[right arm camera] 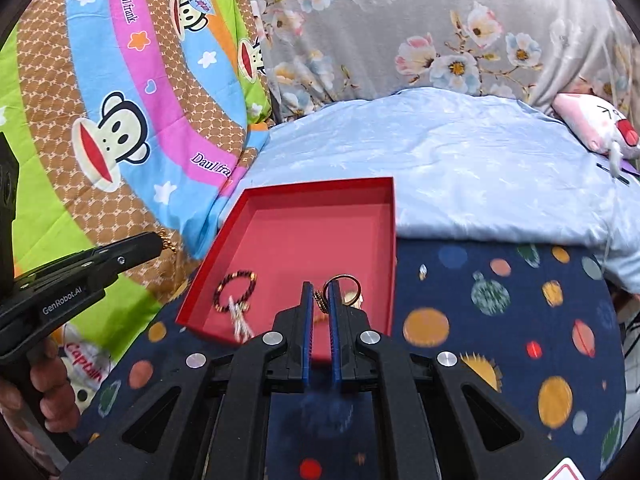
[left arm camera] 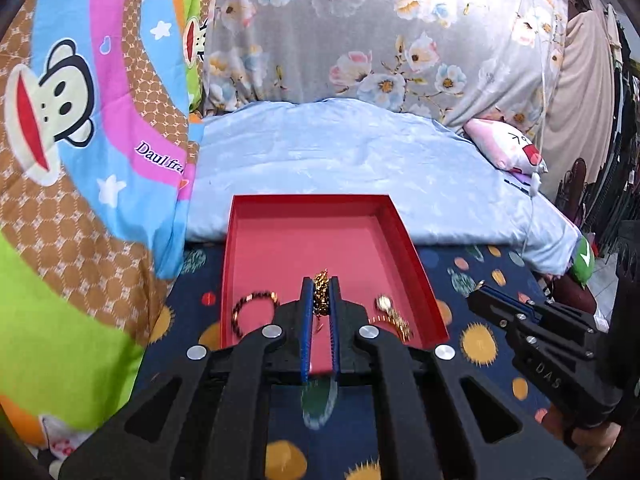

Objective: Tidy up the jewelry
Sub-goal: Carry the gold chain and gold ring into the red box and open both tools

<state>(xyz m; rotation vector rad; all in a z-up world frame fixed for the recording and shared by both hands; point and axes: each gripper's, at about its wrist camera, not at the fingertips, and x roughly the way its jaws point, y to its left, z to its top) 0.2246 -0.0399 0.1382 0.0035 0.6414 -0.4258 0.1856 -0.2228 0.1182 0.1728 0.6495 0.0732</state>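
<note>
A red tray [left arm camera: 416, 268] lies on the dark planet-print cloth; it also shows in the right wrist view [right arm camera: 394, 240]. My left gripper [left arm camera: 321, 282] is shut on a gold chain [left arm camera: 321, 292] above the tray's near half. A dark beaded bracelet [left arm camera: 240, 312] lies at the tray's left, and a gold watch [left arm camera: 390, 312] at its right. My right gripper [right arm camera: 320, 288] hovers over the tray's near edge with its jaws nearly closed and nothing clearly held. A gold ring-like bangle [right arm camera: 344, 286] lies just beyond its tips. The beaded bracelet [right arm camera: 234, 292] lies left of them.
A light blue quilt [left arm camera: 340, 168] lies behind the tray. A monkey-print blanket [left arm camera: 80, 120] rises on the left. A pink plush toy [left arm camera: 504, 144] sits at the far right. The planet-print cloth [right arm camera: 500, 320] spreads right of the tray.
</note>
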